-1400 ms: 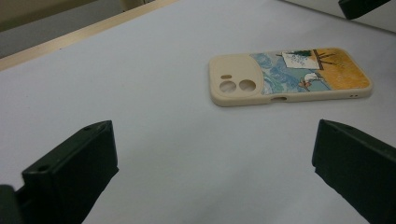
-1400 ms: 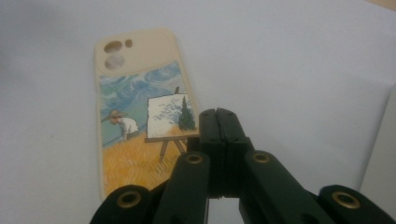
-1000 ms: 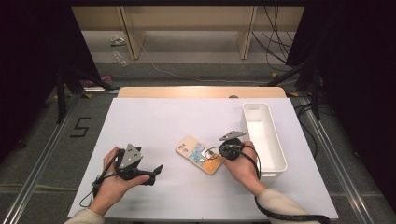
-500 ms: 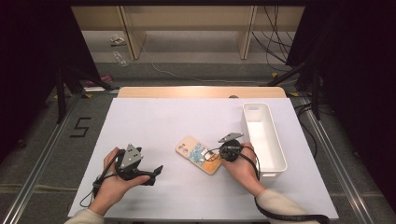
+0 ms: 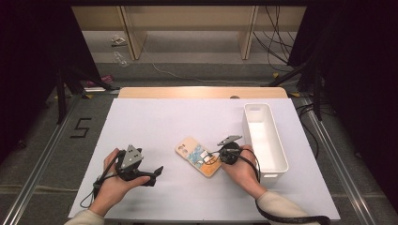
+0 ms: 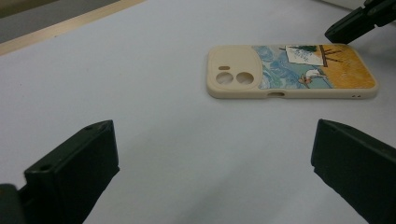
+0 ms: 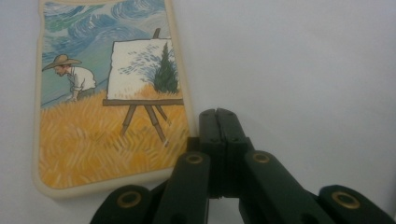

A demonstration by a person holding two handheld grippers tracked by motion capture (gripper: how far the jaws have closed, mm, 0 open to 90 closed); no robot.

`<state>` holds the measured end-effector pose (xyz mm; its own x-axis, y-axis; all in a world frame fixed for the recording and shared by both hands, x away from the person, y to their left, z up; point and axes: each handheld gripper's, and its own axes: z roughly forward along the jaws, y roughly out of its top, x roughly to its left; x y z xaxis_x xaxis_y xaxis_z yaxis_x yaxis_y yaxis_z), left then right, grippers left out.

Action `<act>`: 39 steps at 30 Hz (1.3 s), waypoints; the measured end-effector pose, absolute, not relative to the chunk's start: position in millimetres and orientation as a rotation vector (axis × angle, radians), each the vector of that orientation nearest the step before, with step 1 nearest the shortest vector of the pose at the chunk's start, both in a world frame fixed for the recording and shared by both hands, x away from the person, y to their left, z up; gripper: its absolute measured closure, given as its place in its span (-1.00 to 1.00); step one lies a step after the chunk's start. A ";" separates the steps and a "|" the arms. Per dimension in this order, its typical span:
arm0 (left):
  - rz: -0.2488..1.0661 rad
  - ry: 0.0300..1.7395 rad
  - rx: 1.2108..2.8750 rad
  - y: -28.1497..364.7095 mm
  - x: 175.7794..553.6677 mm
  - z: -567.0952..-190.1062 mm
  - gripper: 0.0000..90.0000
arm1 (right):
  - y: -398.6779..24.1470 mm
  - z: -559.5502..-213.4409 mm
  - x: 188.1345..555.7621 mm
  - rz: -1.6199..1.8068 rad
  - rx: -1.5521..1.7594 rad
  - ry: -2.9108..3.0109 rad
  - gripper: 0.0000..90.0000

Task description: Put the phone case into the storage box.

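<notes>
High view, my right gripper [image 5: 215, 156] closed empty at the phone case's [image 5: 198, 155] right edge, my left gripper [image 5: 157, 171] wide, near-left on the table [image 5: 187, 117].

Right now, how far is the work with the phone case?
Nothing looks done yet: the phone case lies flat on the white table, and the white bin beside it holds nothing. In hand: the right tongs, shut, rest at the case's edge, gripping nothing. The left tongs wait open. Lifting the case is probably still left.
</notes>
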<state>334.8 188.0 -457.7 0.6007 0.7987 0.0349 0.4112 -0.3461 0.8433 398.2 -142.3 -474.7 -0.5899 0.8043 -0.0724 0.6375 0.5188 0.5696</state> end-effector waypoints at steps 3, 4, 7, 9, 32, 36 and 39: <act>0.569 0.963 1.975 187.8 334.7 -457.8 -1.00 | -141.2 -473.8 394.5 0.707 1.201 2.458 1.00; 0.566 0.965 1.977 187.8 334.8 -458.1 -0.99 | -140.1 -473.6 392.6 0.709 1.199 2.469 1.00; 0.562 0.973 1.983 188.2 334.7 -458.5 -0.98 | -136.0 -473.2 384.0 0.722 1.202 2.511 1.00; 0.559 0.980 1.990 188.2 334.6 -458.8 -0.98 | -133.3 -473.2 378.5 0.743 1.218 2.549 1.00; 0.482 1.014 2.060 184.4 334.4 -464.2 -0.94 | -65.2 -487.7 341.6 1.064 0.957 2.765 1.00; 0.480 1.016 2.063 184.8 334.5 -464.5 -0.94 | -58.1 -489.4 341.7 1.087 0.930 2.761 1.00; 0.467 1.016 2.056 184.4 334.3 -464.3 -0.92 | -53.2 -490.4 341.1 1.096 0.909 2.758 1.00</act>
